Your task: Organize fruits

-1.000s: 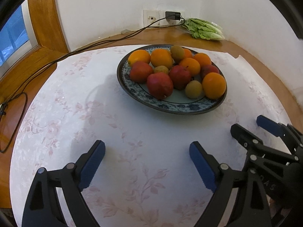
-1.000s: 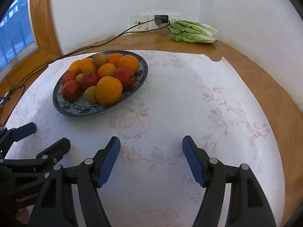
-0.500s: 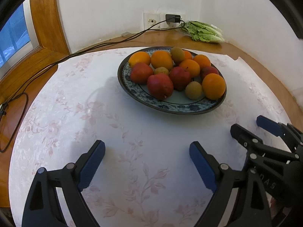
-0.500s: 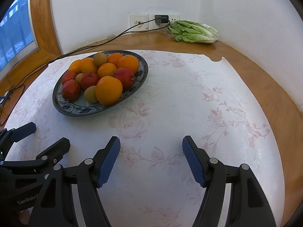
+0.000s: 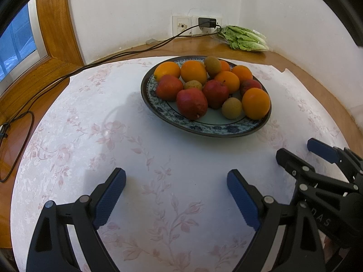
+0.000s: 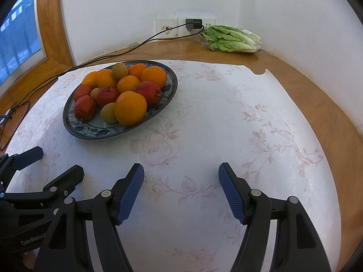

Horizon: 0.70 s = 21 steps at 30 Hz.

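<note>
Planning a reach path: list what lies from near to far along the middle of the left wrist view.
left gripper, open over the bare flowered tablecloth → blue-patterned plate → red apple at the front of the fruit pile → wooden tabletop → wall sockets.

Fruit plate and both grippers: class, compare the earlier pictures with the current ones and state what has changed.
Nothing visibly changed. The left gripper and right gripper hang open and empty above the tablecloth, and the fruit lies untouched on the plate.
</note>
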Motion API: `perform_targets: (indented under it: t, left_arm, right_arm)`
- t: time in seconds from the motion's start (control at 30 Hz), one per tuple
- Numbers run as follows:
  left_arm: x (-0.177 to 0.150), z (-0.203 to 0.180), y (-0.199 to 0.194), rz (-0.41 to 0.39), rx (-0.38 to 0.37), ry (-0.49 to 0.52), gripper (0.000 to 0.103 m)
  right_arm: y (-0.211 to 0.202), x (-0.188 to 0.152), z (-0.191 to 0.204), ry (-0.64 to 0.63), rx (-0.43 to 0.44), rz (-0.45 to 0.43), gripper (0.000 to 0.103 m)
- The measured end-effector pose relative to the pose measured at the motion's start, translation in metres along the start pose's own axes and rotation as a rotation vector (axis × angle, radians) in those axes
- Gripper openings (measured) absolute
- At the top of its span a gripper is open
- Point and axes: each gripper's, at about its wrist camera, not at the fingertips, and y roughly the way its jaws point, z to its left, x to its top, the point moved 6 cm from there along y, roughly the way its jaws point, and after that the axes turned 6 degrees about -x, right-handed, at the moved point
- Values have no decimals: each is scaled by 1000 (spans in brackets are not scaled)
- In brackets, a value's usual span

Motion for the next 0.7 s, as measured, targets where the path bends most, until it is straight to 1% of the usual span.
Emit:
perform_targets:
  t: [0.7]
  left_arm:
    - [0,0,-1,4,-1,0,93]
  right_arm:
    - [1,0,0,0,-1,-1,71]
